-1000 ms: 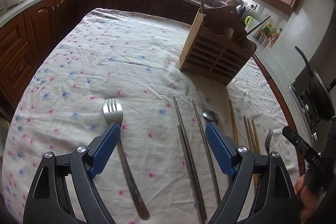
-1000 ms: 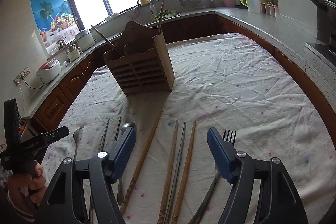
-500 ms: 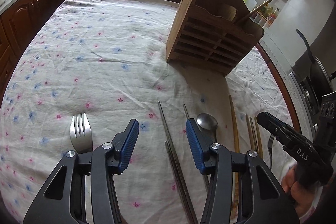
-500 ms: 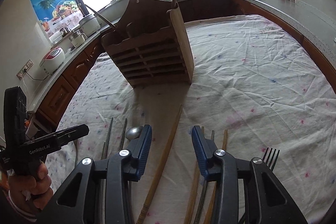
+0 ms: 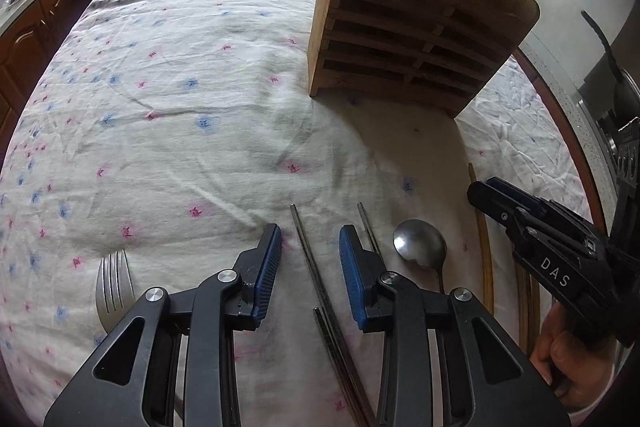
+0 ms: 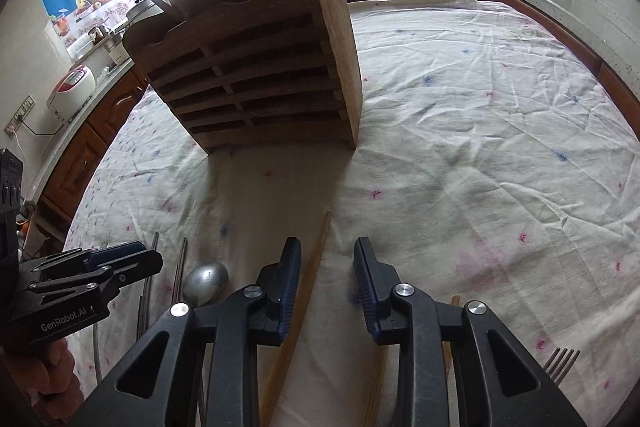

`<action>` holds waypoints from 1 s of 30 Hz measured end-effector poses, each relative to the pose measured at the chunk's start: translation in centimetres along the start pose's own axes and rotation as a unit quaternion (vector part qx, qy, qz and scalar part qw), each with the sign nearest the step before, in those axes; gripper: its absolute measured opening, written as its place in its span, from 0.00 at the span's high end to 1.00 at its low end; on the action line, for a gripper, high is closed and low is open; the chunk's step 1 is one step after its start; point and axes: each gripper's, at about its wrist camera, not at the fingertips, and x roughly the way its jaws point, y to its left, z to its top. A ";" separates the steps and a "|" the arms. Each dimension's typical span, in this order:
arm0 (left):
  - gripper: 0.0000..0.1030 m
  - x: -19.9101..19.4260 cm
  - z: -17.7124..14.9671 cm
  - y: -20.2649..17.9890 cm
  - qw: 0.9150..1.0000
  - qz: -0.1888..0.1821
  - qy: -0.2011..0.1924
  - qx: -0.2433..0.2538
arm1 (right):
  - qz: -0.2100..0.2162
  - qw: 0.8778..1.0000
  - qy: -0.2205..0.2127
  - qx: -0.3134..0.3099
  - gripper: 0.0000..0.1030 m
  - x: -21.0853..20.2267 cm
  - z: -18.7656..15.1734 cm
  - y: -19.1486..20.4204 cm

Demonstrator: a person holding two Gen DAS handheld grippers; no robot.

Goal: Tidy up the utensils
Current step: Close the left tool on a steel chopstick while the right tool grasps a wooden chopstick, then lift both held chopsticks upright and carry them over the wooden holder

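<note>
Left gripper [image 5: 310, 247]: ribbed blue pads partly open, jaws just been closing, a thin metal chopstick [image 5: 310, 259] between them, untouched. Right gripper [image 6: 327, 265]: same gap, jaws also just been closing, a wooden chopstick [image 6: 316, 259] between its pads, not pinched. Steel spoon [image 5: 420, 241] and fork [image 5: 113, 285] lie flat on the wrinkled floral cloth [image 5: 180, 115] over the desk. Slatted wooden rack [image 5: 404, 39] stands upright beyond them, near.
</note>
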 end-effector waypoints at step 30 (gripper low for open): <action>0.97 -8.3 -0.8 0.5 0.992 -0.100 -0.072 -0.029 | 0.073 0.995 -0.056 0.030 0.95 -7.3 0.4 -0.2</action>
